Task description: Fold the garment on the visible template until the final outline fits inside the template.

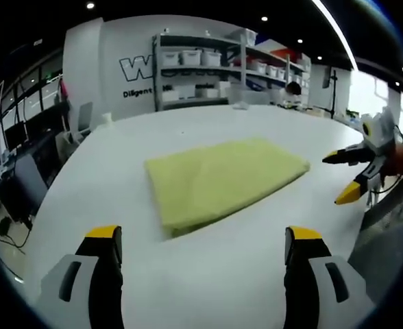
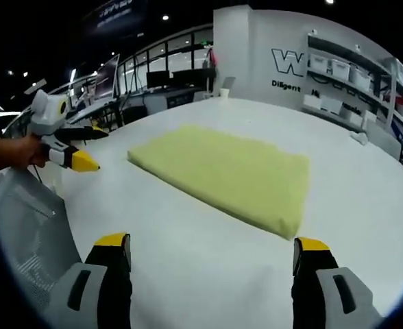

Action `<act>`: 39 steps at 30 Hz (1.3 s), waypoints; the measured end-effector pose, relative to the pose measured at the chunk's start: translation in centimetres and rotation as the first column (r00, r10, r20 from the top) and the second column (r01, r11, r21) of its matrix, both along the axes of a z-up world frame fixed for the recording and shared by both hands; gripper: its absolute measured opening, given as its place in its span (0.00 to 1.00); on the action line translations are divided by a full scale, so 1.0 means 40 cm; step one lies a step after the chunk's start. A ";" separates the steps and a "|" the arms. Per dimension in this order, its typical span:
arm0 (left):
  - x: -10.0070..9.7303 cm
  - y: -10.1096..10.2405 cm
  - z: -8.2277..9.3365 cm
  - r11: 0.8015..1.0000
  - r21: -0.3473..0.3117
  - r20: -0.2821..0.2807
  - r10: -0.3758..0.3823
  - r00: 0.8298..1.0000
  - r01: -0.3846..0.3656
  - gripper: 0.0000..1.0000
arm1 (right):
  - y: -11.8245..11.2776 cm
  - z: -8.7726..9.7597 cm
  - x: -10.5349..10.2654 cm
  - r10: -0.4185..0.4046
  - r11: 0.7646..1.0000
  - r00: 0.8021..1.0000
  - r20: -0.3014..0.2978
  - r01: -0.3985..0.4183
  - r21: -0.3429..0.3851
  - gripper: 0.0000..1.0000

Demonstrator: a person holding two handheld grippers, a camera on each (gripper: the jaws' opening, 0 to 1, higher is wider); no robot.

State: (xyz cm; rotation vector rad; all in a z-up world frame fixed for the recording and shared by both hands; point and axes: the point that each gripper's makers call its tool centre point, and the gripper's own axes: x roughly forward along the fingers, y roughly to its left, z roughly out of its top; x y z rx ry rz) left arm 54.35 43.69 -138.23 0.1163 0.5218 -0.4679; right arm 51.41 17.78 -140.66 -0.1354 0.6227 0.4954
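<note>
left tongs (image 1: 203,248) nearest in the left gripper view: grey jaws with yellow tips, spread wide, nothing between them, hovering over bare worktop short of the cloth. right tongs (image 2: 214,257) likewise in the right gripper view: jaws wide apart, empty, above bare surface. each pair also seen from the other side, at the worktop edge and held by a hand, jaws parted, clear of the cloth.

just beyond the tips: pale yellow-green fleecy garment (image 1: 222,179), folded into a flat, thick, roughly rectangular pad, lying mid-way across the white matte worktop (image 1: 119,171). edges mostly straight, layers stacked, one rounded fold edge toward the right tongs' camera. no grip on it from either side. no template outline made out on the surface around the pad; cannot tell whether hidden beneath or too faint.

farther back: grey metal shelving with white storage bins (image 1: 208,62) against a white wall with dark lettering; desks and monitors to the side, ceiling spot lamps.

judged step: folding looks finished or nearly so, both tongs withdrawn for a check. next move, if outline overhangs the template: close on one short edge and fold or nudge inward; otherwise hold off and stop.
</note>
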 end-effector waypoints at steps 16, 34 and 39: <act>0.001 0.003 0.001 1.000 -0.026 -0.011 0.013 1.000 -0.013 0.99 | -0.007 0.031 0.019 -0.019 1.000 0.999 0.051 0.018 0.018 0.97; 0.024 0.060 0.039 0.983 -0.126 0.005 0.138 0.990 -0.136 0.99 | 0.024 0.058 0.020 0.029 0.999 0.994 0.104 -0.031 0.011 0.97; 0.023 0.048 0.050 0.984 -0.137 0.020 0.122 0.992 -0.119 0.99 | 0.027 0.059 0.015 0.031 0.999 0.995 0.097 -0.034 0.024 0.98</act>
